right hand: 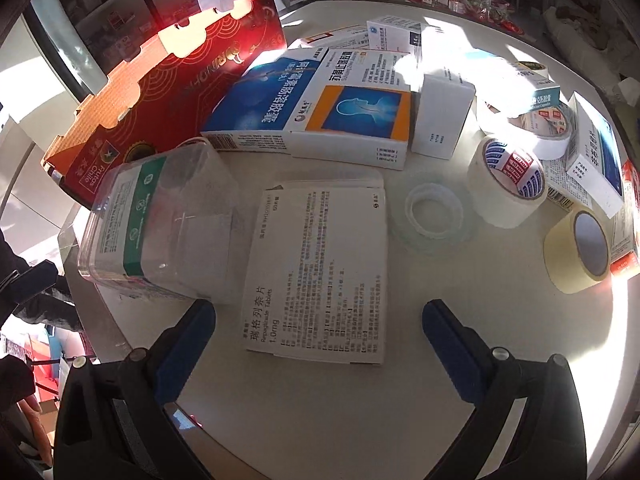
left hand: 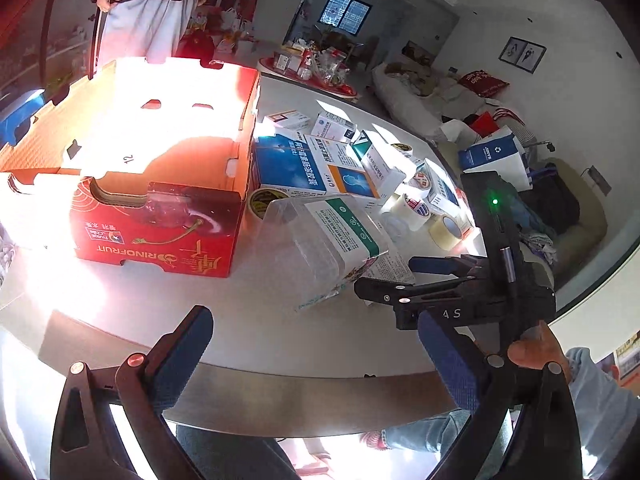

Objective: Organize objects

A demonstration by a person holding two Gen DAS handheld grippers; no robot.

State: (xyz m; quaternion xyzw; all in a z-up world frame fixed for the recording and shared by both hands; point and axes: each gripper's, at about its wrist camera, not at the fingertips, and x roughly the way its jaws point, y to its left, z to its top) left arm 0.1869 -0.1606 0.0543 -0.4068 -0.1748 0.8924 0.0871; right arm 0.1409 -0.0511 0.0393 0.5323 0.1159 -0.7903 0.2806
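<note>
A: Which tool is nearer to the flat tablet box [right hand: 318,272]?

B: The right tool [right hand: 318,334]. The box lies on the worktop [right hand: 460,320] directly in front of it, between the spread fingers, and its near edge is close to the tips.

A: And its long axis?

B: It runs away from the tool, so the fingers stand on both long sides.

A: The left tool [left hand: 316,354]?

B: Also apart and empty, hovering at the worktop edge, well apart from that box. The red carton [left hand: 160,236] stands to the left.
</note>
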